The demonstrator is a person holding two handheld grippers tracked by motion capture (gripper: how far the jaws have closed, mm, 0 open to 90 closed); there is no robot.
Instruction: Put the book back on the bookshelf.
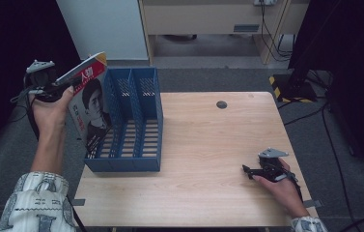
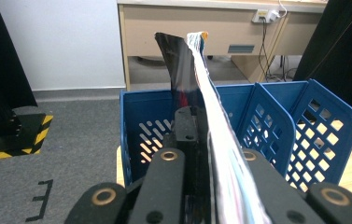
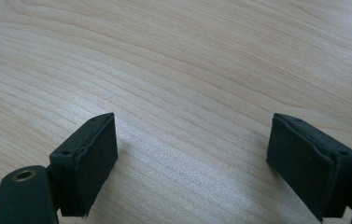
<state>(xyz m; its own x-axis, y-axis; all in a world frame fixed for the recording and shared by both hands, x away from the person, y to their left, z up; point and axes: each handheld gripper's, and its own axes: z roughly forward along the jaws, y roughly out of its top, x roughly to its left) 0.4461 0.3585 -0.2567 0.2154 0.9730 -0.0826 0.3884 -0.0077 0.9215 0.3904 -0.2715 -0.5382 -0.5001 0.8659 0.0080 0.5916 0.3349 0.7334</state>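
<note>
Presently catalogued: one magazine [image 1: 90, 104], cover bearing a portrait and red lettering, clamped by its upper corner in the left hand-held gripper [image 1: 54, 86], whose jaws were closed tight on the pages. The magazine stood tilted at the left wall of a blue three-slot file rack [image 1: 138, 121], its lower edge at or inside the leftmost slot; whether it rested on the slot floor could not be told. In the left gripper view the page edges [image 2: 211, 107] ran upward between the jaws, above the rack's left compartment, and the dark cover [image 2: 178, 65] curled away at the top.

Rack: placed at the left edge of the wooden surface [image 1: 208, 145], front lip near the surface's near edge, middle and right slots vacant.

Right hand-held gripper [image 1: 247, 169]: jaws spread wide, holding nothing, lying low near the right front corner of the surface, well apart from the rack. Its pads [image 3: 92, 154] hovered just over bare wood grain.

Open room: a broad bare stretch of surface lay between rack and right hand-held gripper. A dark round grommet [image 1: 221, 104] sat near the far edge.
</note>
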